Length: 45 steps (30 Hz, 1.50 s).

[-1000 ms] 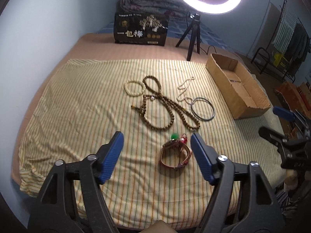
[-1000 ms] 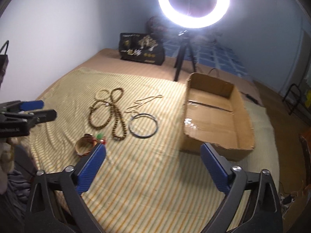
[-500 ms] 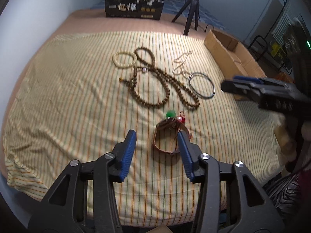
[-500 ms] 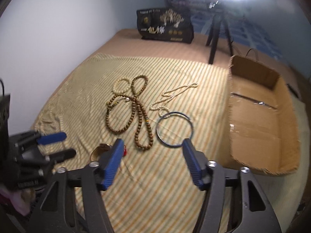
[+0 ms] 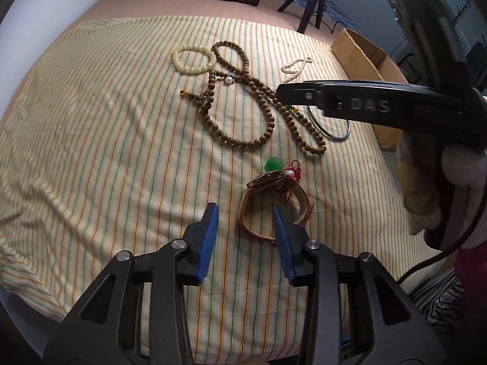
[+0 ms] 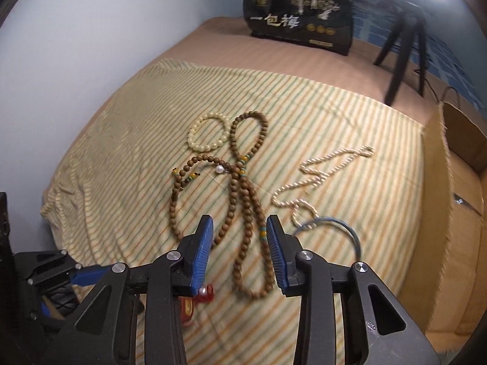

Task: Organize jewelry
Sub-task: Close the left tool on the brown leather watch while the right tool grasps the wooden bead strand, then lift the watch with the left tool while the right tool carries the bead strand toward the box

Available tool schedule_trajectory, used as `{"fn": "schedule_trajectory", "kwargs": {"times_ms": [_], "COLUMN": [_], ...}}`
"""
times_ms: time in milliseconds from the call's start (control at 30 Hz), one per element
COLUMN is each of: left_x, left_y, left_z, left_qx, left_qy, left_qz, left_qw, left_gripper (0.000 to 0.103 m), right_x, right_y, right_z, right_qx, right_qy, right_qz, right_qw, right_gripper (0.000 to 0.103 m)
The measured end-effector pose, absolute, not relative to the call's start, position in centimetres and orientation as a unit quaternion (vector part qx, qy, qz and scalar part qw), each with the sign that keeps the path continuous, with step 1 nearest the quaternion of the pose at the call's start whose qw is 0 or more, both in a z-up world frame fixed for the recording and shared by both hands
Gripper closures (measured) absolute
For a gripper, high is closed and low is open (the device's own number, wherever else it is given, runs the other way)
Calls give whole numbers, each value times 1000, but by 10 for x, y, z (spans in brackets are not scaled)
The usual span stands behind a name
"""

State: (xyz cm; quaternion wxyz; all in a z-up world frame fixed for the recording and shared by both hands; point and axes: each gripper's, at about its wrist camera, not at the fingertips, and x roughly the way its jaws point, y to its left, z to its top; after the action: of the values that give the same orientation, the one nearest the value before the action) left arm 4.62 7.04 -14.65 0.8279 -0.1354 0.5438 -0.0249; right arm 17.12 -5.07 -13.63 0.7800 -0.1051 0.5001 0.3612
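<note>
Sorting progress: no piece appears to be in the cardboard box (image 6: pixel 462 213) yet, as far as its visible floor shows; I judge the task barely begun.
Left to do: every piece lies on the striped cloth (image 5: pixel 91 152) spread over the bed, so all of it is yet to be gathered.
Left tongs (image 5: pixel 245 234): open with a moderate gap, gripping nothing, low over the cloth and pointed forward.
Brown strap bracelet (image 5: pixel 274 206): just ahead of the left tongs, its near loop at the inner face of their right-side pad; whether they touch I cannot tell. A green bead (image 5: pixel 274 163) and red knot sit at its far end.
Right tongs (image 6: pixel 239 248): open and empty, hovering over the lower loops of the brown bead necklace (image 6: pixel 243 200), which runs between the pads and on ahead.
Other pieces from the right tongs: cream bead bracelet (image 6: pixel 208 133) ahead to the left, pale rope chain (image 6: pixel 322 176) ahead to the right, dark metal bangle (image 6: pixel 353 234) just beside them on the right.
Hand pose: the right hand, in a light glove (image 5: pixel 456 188), holds its tool level, reaching across in front of the left tongs.
Likely step: each pair of tongs looks lined up for a pick.
</note>
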Motion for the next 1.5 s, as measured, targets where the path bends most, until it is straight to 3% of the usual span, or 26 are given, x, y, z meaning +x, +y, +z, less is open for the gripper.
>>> {"fn": "schedule_trajectory", "kwargs": {"times_ms": [167,733,900,967,1067,1500], "left_x": [51,67,72,75,77,70], "left_y": [69,70,66,64,64,82], "left_z": [-152,-174,-176,-177,-179,-175], "left_qx": [-134,-134,-127,-119,-114,-98], "left_qy": [549,564,564,564,563,548], "left_qz": [-28,-26,-28,-26,-23,16], "left_qw": [825,815,815,817,818,830], "left_gripper": [70,78,85,94,98,99], "right_x": [181,200,193,190,187,188], "right_y": [-39,-14,-9,-8,-9,-17], "right_z": [-151,-175,-175,-174,-174,-171], "right_qx": [-116,-152,-179,-187,-188,-164], "right_qy": [510,516,506,502,500,501], "right_qz": [357,339,335,332,333,341], "right_qw": [774,772,775,776,777,778], "right_gripper": [76,76,76,79,89,92]}}
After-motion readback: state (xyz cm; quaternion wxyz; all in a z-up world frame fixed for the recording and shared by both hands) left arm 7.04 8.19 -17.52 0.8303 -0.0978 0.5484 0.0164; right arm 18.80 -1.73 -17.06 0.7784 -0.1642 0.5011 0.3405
